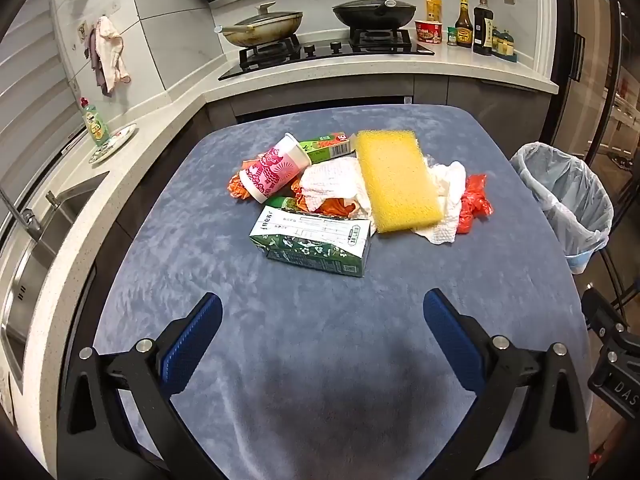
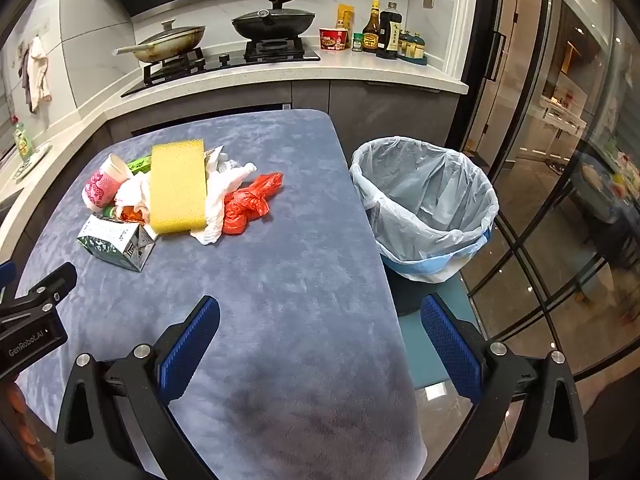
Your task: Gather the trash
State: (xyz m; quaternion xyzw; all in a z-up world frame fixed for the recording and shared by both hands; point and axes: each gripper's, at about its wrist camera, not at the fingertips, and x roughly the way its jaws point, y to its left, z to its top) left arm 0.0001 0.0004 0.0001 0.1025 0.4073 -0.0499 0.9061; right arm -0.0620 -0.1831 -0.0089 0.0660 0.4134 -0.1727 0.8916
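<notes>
Trash pile [image 1: 340, 196] lies well ahead of both tongs [image 1: 322, 316] [image 2: 320, 318] — jaws apart, empty.

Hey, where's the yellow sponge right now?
The yellow sponge lies on top of the trash pile on the blue table, resting over crumpled paper towels, with the red plastic bag to its right in both views.

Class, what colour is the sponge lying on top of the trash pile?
Yellow. The sponge shows best in the left wrist view.
</notes>
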